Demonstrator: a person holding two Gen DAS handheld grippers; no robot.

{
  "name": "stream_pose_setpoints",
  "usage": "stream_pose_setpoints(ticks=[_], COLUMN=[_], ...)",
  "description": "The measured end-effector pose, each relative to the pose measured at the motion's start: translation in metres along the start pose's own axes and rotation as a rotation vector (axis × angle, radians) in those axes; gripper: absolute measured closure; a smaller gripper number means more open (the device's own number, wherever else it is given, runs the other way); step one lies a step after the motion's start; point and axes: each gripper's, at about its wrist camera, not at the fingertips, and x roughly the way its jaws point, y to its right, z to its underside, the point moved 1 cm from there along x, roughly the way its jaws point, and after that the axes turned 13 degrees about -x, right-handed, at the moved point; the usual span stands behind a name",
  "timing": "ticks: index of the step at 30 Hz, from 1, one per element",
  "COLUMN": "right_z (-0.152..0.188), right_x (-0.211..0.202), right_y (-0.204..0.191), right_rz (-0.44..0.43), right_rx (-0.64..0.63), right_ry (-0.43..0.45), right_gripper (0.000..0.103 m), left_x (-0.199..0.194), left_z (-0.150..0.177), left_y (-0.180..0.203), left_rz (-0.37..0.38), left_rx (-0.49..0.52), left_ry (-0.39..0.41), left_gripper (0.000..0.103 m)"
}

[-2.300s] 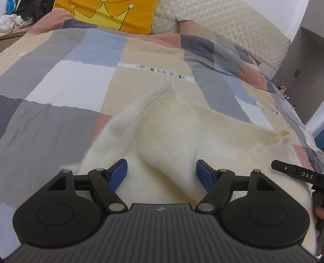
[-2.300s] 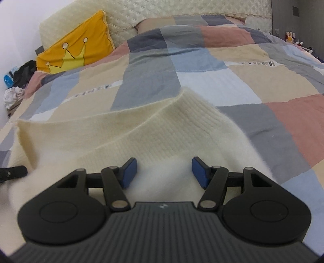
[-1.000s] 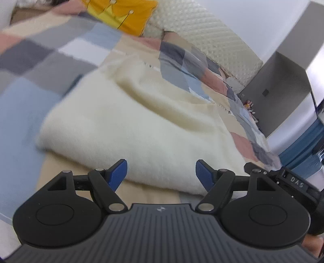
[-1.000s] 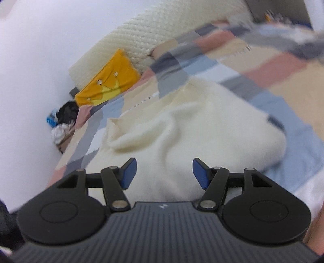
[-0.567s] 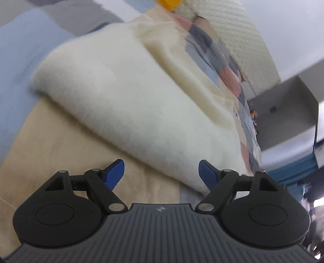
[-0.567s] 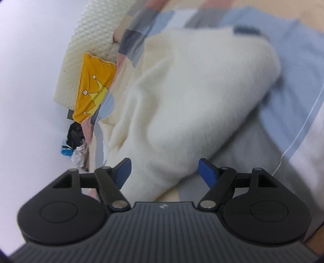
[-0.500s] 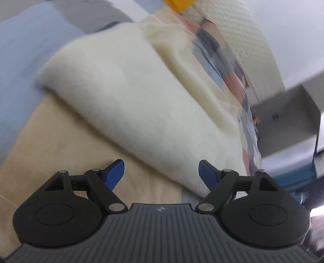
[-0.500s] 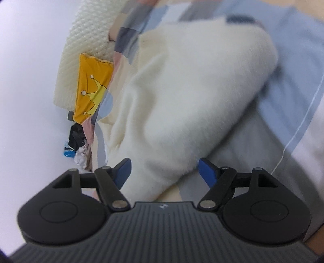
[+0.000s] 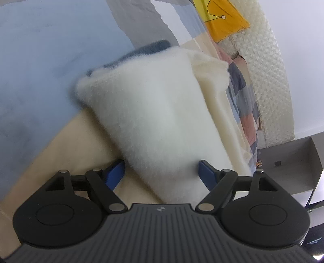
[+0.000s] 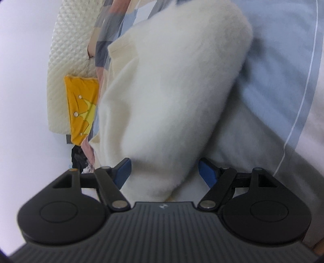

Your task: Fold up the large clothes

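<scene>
The left gripper has its jaws spread wide, and the folded edge of the cream fleece garment sits in the gap between the blue pads. The right-hand pad touches or nearly touches the pile; the left-hand one stands just clear of it, over the beige patch of the bedspread, so nothing is pinched. From the jaws the garment runs up toward 12 o'clock as a thick folded bundle, with a thinner, yellower layer showing along its 2 o'clock side. A dark blue-grey strip of cloth peeps out from under its far corner at 11 o'clock (what it belongs to cannot be told).

The right gripper also stands with jaws apart and the garment between them. Its left-hand pad is brushed by the fleece, while the right-hand one is clear, over grey bedspread. The bundle climbs from the jaws toward 1 o'clock, its rounded fold ending near the top edge.

Farther out, a yellow pillow with a crown print lies at 9 o'clock in the right view, against the quilted cream headboard. In the left view the pillow sits at 1 o'clock, the headboard curving down toward 3 o'clock, with a grey cabinet below it.
</scene>
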Motion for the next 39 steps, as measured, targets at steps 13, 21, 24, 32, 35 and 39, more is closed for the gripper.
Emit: stream_pose_setpoints(ticks=[13, 21, 24, 32, 35, 39], right_z=[-0.008, -0.009, -0.013, -0.022, -0.019, -0.022], right_x=[-0.009, -0.028, -0.041, -0.030, -0.035, -0.053], right_y=[0.007, 0.004, 0.010, 0.006, -0.006, -0.017], right_rz=[0.042, 0.108, 0.177, 0.175, 0.172, 0.121], right_rx=[0.015, -0.011, 0.004, -0.076, -0.123, -0.129], right_ry=[0.093, 0.165, 0.246, 0.211, 0.224, 0.235], right_gripper=[0.035, 0.035, 0.036, 0.068, 0.074, 0.076], left_x=[-0.006, -0.012, -0.013, -0.020, -0.032, -0.052], left_z=[-0.009, -0.010, -0.009, -0.004, 0.002, 0.005], left_y=[0.002, 0.000, 0.003, 0.018, 0.031, 0.044], left_rz=[-0.018, 0.003, 0.004, 0.011, 0.037, 0.064], left_rx=[0.021, 0.018, 0.040, 0.139, 0.205, 0.256], left_ry=[0.106, 0.117, 0.127, 0.166, 0.207, 0.236], left_gripper=[0.047, 0.061, 0.065, 0.074, 0.076, 0.078])
